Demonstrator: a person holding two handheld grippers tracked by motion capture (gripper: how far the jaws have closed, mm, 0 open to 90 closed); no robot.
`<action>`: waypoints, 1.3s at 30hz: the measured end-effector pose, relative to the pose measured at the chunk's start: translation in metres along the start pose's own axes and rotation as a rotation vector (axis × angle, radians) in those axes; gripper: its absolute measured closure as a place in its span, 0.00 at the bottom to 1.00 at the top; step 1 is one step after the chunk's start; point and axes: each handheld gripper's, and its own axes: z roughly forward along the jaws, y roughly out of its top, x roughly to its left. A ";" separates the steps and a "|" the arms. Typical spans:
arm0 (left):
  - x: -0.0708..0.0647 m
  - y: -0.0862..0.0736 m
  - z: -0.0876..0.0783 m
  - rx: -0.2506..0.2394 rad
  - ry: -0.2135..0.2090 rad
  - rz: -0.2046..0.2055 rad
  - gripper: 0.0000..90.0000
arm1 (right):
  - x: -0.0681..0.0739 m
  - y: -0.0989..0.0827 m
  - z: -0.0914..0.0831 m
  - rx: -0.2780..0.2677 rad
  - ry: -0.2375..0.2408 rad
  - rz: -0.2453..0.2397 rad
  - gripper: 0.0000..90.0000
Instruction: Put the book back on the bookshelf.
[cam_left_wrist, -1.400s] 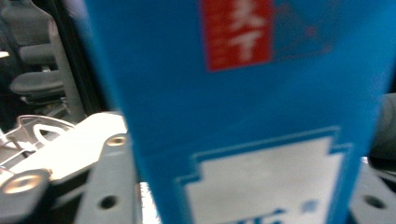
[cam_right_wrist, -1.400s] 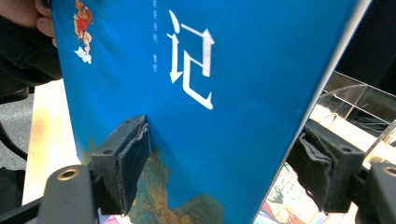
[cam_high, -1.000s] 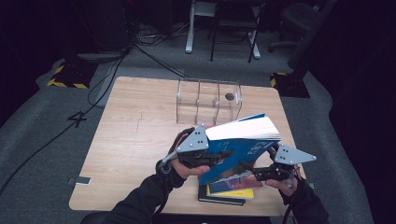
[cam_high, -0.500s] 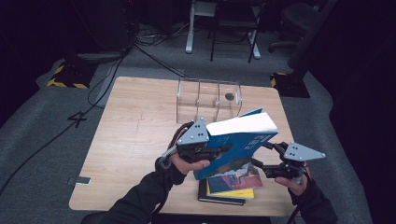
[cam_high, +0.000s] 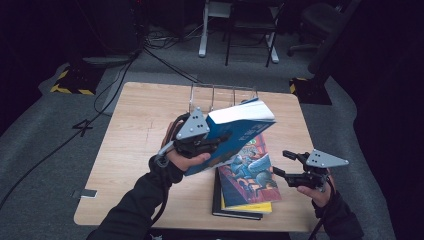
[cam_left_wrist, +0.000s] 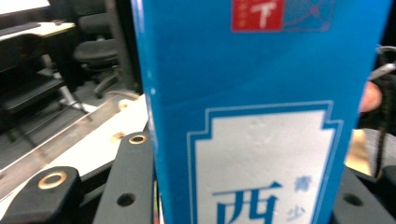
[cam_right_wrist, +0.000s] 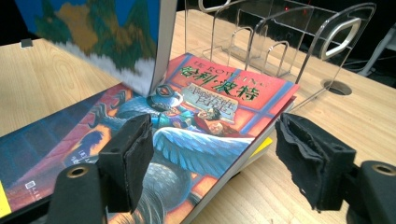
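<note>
A thick blue book (cam_high: 238, 131) hangs tilted above the table, white page edge uppermost, with my left gripper (cam_high: 216, 141) shut on its lower left end. In the left gripper view its blue cover (cam_left_wrist: 261, 116) stands between the two black jaws. Below it lies a stack topped by a colourful illustrated book (cam_high: 248, 173) over a yellow and a black one. My right gripper (cam_high: 281, 163) stands open, low at the stack's right edge. In the right gripper view its pads (cam_right_wrist: 130, 151) flank the colourful book's corner (cam_right_wrist: 219, 140) without touching, and the blue book's lower edge (cam_right_wrist: 156, 70) hovers just over that cover.
A clear acrylic book rack (cam_high: 220, 94) stands at the table's far edge, behind the blue book; its dividers (cam_right_wrist: 280, 42) rise just past the stack. The wooden table (cam_high: 135, 130) has a cable hole (cam_right_wrist: 339, 87). Chairs and floor cables lie beyond.
The left gripper has lifted the blue book up and to the left and tipped it steeper, uncovering the colourful book. The right gripper has stayed low at the stack's right side.
</note>
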 end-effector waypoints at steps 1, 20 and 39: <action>0.000 0.000 0.000 0.000 0.000 0.000 0.68 | 0.000 0.000 0.000 0.000 0.000 0.000 0.31; 0.067 -0.016 -0.015 0.033 0.296 -0.130 0.68 | -0.004 -0.005 0.007 0.042 -0.007 0.008 0.31; 0.116 -0.009 0.053 0.238 0.362 -0.203 0.67 | -0.005 -0.009 0.012 0.073 0.003 0.007 0.31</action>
